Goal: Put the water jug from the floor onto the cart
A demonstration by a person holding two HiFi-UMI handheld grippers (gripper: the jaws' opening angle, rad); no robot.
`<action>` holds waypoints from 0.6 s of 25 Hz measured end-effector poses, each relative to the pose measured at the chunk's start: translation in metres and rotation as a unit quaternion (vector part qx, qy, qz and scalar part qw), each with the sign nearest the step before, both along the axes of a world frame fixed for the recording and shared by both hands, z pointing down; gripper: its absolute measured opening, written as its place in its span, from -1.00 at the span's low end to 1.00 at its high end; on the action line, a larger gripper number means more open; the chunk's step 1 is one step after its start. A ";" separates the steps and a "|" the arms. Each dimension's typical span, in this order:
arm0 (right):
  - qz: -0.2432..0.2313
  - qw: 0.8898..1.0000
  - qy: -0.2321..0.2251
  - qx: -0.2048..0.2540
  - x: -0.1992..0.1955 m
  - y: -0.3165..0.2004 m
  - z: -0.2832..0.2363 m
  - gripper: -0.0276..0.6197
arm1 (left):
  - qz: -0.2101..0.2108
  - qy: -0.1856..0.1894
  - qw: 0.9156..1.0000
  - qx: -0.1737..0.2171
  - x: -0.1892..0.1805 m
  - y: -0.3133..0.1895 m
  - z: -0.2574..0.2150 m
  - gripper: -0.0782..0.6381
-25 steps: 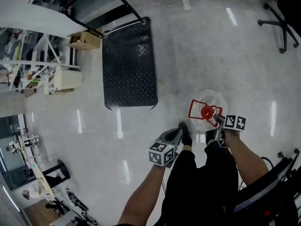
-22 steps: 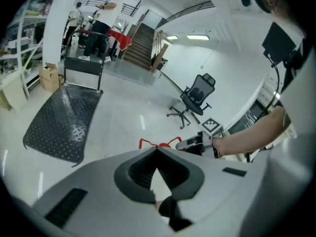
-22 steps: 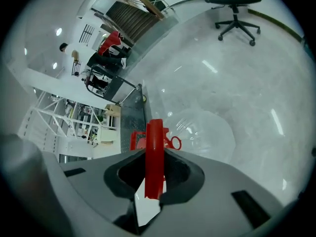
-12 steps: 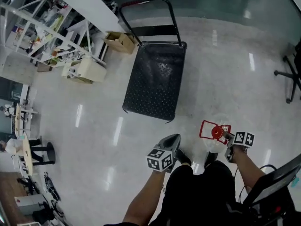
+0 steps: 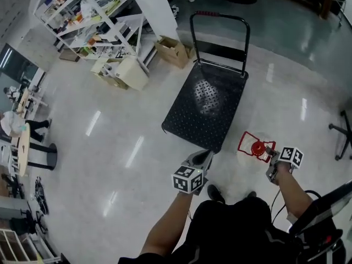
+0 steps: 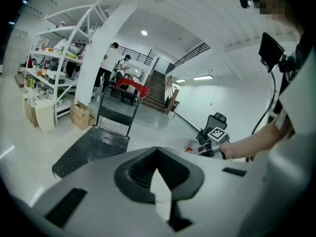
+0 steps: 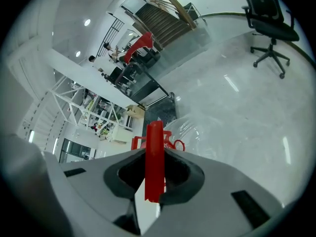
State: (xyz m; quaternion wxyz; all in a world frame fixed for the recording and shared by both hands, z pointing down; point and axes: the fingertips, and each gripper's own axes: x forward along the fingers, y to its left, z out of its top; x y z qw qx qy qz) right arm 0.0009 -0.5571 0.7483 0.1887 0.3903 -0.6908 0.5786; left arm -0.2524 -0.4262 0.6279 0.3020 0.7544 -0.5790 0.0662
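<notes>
Risen since a second ago, the left hand-held gripper [image 5: 204, 155], jaws seemingly together and empty, hovers by the cart [image 5: 206, 106] at its near edge. Just right, the water jug [image 5: 248, 154] hangs off the floor [image 5: 110, 147], right hand-held gripper [image 5: 269, 154] clamped on its red handle [image 7: 154, 157].

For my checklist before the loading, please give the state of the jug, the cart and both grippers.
cart: deck bare, push handle upright.
water jug: held by its red handle, beside the cart, not on it.
right gripper: shut on the jug's handle.
left gripper: shut, empty.
</notes>
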 end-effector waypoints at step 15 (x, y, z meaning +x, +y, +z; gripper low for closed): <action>-0.172 0.983 -0.070 0.016 -0.304 -0.084 -0.066 -0.69 | -0.131 -0.014 0.991 0.022 -0.173 -0.016 -0.037 -0.78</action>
